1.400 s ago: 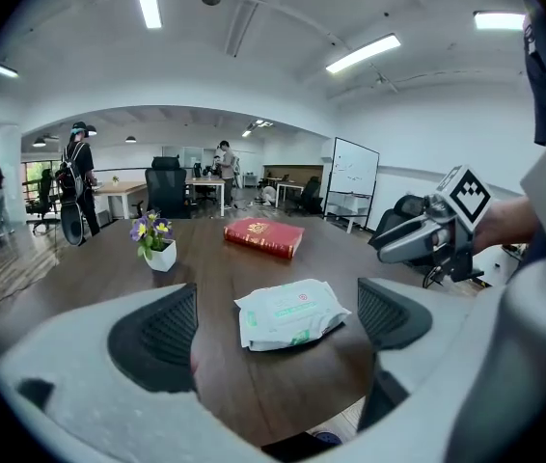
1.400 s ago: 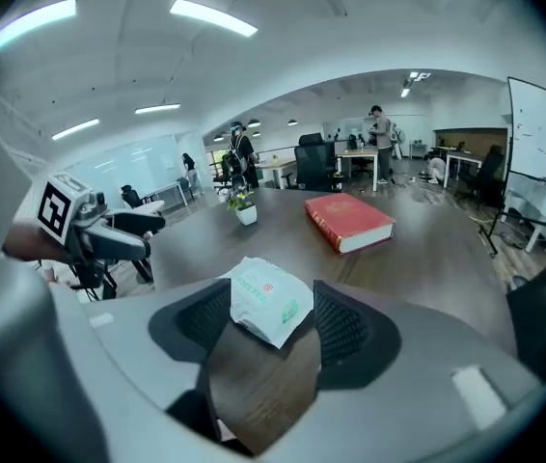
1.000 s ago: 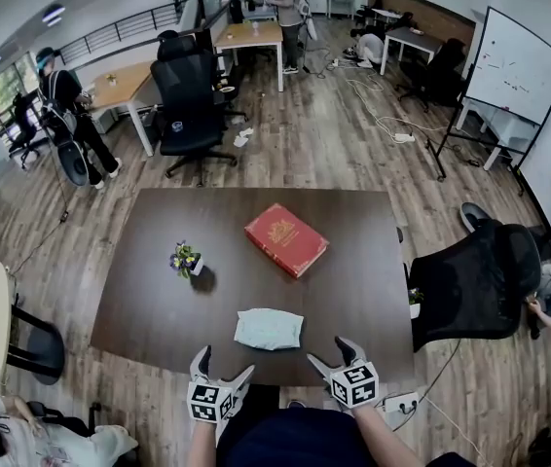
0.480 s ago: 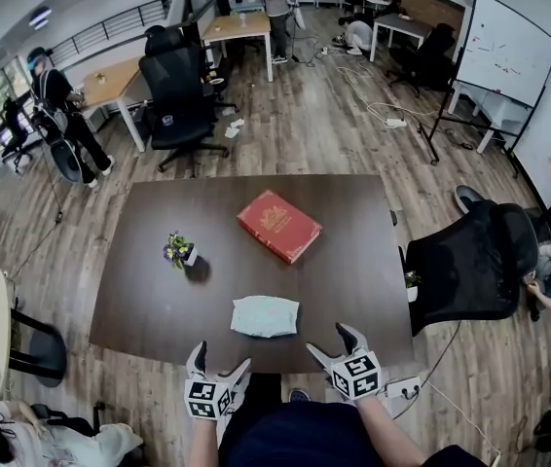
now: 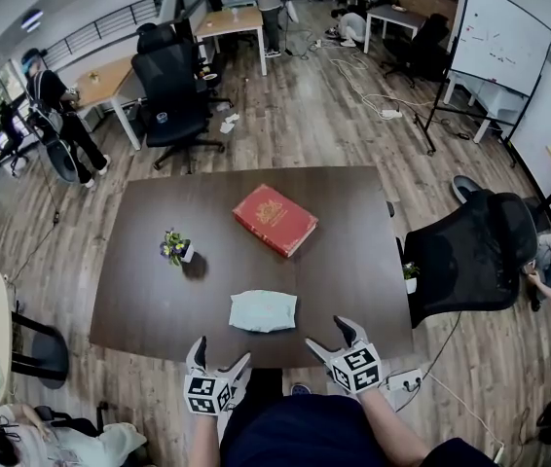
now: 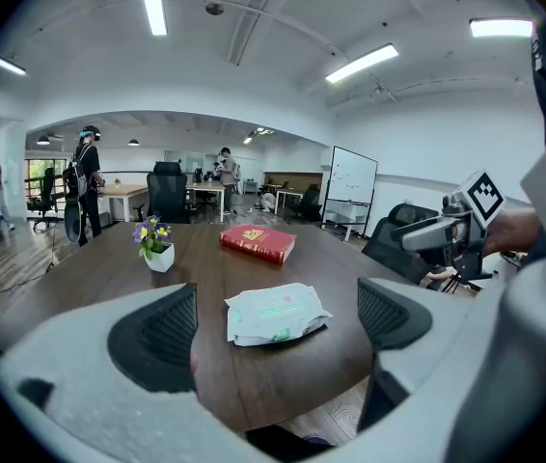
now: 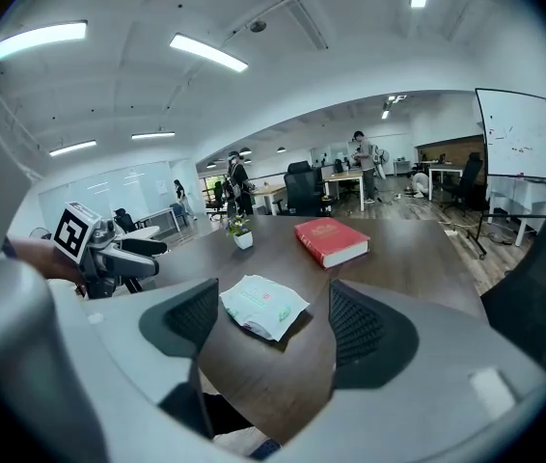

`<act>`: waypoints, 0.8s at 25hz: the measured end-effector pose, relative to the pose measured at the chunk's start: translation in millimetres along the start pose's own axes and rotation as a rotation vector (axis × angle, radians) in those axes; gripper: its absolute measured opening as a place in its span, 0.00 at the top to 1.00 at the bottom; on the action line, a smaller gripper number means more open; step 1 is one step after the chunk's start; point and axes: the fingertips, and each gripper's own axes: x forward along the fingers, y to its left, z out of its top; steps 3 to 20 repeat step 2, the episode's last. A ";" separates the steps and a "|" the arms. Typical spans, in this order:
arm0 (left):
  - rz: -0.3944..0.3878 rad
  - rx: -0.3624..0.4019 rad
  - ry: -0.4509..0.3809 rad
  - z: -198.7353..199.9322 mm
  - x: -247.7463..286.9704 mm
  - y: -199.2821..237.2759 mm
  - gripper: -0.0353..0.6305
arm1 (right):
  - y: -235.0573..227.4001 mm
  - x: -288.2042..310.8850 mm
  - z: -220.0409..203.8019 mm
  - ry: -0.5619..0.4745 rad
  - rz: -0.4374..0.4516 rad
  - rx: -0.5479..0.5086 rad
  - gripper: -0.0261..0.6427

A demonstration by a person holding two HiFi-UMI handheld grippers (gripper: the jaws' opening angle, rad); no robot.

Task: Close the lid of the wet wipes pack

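Neither left gripper (image 5: pixel 220 353) nor right gripper (image 5: pixel 327 336) has moved, fingers apart and empty, short of the wet wipes pack (image 5: pixel 263 310).

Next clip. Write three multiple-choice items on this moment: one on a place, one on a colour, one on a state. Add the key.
1. Where on the table does the wet wipes pack lie?
A) at the far edge
B) near the front edge, close to the person
C) hanging off the left side

2. What colour is the book?
A) blue
B) red
C) green

3. What is between the left tool's jaws?
A) the pack
B) the book
C) nothing; they stand apart

Key:
1 B: the head view shows it by the near edge.
2 B: its cover is plainly red.
3 C: the left gripper view shows the pads apart, with the pack farther off on the table.
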 end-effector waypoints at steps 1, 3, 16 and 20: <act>-0.002 0.000 0.001 0.2 0.1 -0.2 0.18 | -0.2 0.0 0.7 -0.001 0.002 0.001 0.41; -0.003 -0.001 0.003 0.4 0.3 -0.4 0.18 | -0.3 0.0 1.4 -0.002 0.004 0.003 0.41; -0.003 -0.001 0.003 0.4 0.3 -0.4 0.18 | -0.3 0.0 1.4 -0.002 0.004 0.003 0.41; -0.003 -0.001 0.003 0.4 0.3 -0.4 0.18 | -0.3 0.0 1.4 -0.002 0.004 0.003 0.41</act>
